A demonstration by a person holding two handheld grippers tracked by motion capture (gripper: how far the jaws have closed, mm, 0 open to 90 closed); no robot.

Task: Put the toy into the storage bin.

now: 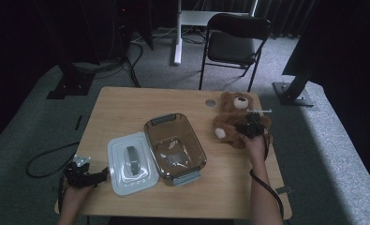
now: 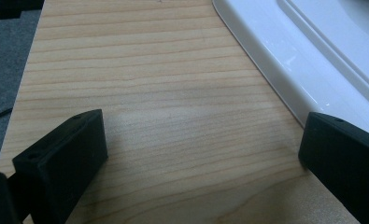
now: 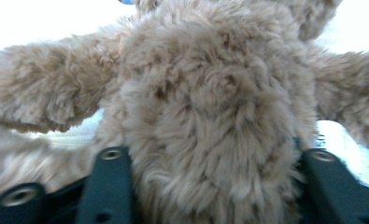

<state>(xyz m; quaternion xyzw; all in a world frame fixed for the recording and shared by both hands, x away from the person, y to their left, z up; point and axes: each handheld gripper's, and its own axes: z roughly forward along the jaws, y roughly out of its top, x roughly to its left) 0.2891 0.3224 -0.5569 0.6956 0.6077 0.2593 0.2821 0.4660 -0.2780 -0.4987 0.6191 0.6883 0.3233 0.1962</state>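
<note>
While the high view sets the right claw (image 1: 251,127) on the brown teddy bear (image 1: 234,123) near the bench's (image 1: 126,105) far right part, the right gripper view brings the fur up close: the teddy bear (image 3: 210,116) bulges between the two black jaws, which press into its body from either side, so the claw grips the bear; the limbs spread out to both sides in that close view, while the pale muzzle and a pale paw pad can be seen from above; the left claw (image 1: 86,176) rests at the near left corner of the bench, and the left gripper view shows its jaws standing wide apart over bare wood with nothing between them, the rim of the white lid (image 2: 285,70) running just past one jaw; from above, that lid (image 1: 129,164) lies flat beside the clear brown container (image 1: 173,147), their edges touching or nearly so; the bear lies close to the right edge of the bench, apart from the container, with bare wood between them and more across the far left; counted: one bear, one container, one lid, two claws; a folding chair (image 1: 234,44) stands on the carpet beyond the bench.
</note>
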